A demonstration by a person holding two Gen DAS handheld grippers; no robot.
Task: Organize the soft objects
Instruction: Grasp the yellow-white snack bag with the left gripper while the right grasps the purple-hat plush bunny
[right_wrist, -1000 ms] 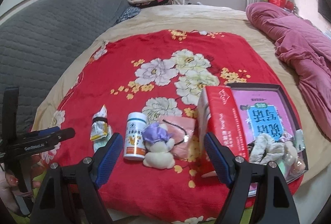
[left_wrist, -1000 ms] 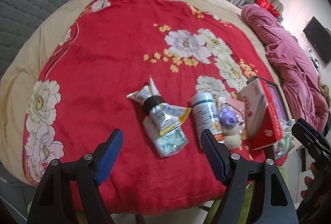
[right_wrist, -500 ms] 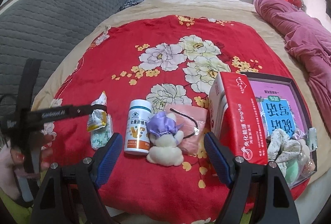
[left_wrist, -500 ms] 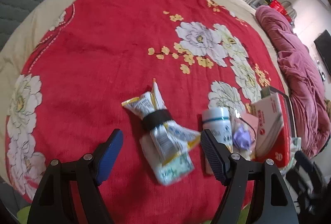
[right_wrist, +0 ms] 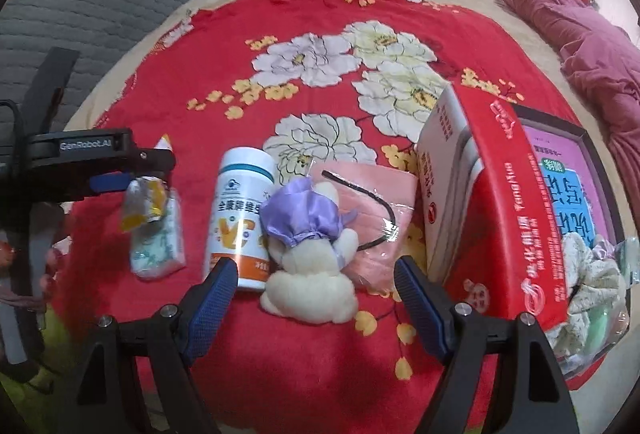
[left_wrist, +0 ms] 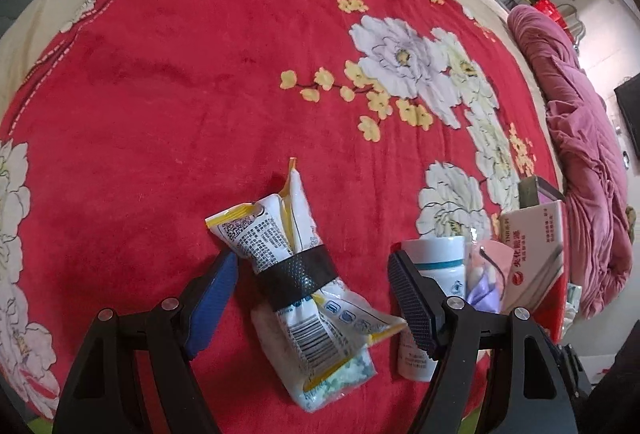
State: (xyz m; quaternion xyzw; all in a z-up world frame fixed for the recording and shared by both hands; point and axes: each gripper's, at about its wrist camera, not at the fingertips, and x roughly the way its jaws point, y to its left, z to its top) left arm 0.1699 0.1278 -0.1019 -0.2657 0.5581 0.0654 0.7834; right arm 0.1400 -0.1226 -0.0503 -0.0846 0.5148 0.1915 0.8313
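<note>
a: what do we see from our left side?

b: we see the left gripper (left_wrist: 312, 302) with its two blue pads spread wide. they stand on both sides of a bundle of packets (left_wrist: 304, 290), which lies on the red blanket (left_wrist: 180, 81) near its front edge. the pads are close to the bundle, but we cannot say that they touch it. a black band (left_wrist: 296, 276) goes around the middle of the bundle.

a: and from the right side?

b: the right gripper (right_wrist: 312, 298) is released too, the pads far apart. between them, a little further in, lies a small plush toy (right_wrist: 312, 274) with a purple cap, near the front edge of the blanket. just left of the toy lies a white bottle (right_wrist: 240, 222) on its side, and it touches the toy. behind the toy is a pink pouch (right_wrist: 372, 209) with a black cord on it.

a: where is the box?

b: a red box (right_wrist: 508, 209) stands tilted near the right edge of the blanket, leaning against a dark tray (right_wrist: 596, 161). in the tray we see a pale fabric piece (right_wrist: 592, 282), near its front corner. the bundle of packets shows also here, near the left edge, with the left gripper above it.
</note>
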